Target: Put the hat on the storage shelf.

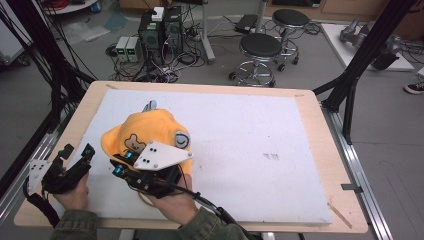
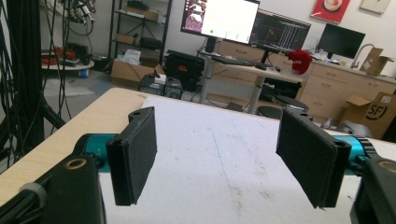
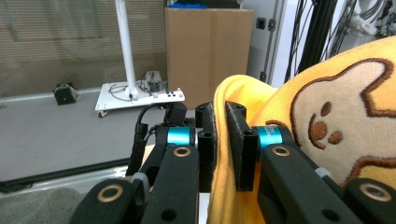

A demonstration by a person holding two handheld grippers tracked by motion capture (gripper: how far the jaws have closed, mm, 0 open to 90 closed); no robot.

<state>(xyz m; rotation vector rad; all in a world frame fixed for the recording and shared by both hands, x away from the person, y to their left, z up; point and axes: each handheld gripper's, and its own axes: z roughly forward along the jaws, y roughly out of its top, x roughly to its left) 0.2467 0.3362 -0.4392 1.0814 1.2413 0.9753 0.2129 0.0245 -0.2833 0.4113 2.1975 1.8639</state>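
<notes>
An orange-yellow hat [image 1: 145, 127] with a brown bear stitched on it lies on the left part of the white board [image 1: 250, 145]. My right gripper [image 1: 123, 163] comes in from the near side and is shut on the hat's near edge. In the right gripper view the yellow fabric [image 3: 336, 121] is pinched between the two black jaws of the right gripper [image 3: 219, 122]. My left gripper [image 1: 77, 151] is held at the board's left edge, apart from the hat. In its own view the left gripper [image 2: 218, 140] stands wide open over bare board.
The white board rests on a wooden table [image 1: 327, 165]. A small grey piece [image 1: 149, 105] pokes out behind the hat. Beyond the far edge stand two black stools [image 1: 260, 47] and computer boxes [image 1: 160, 30] with cables. Black frame posts [image 1: 360, 60] flank the table.
</notes>
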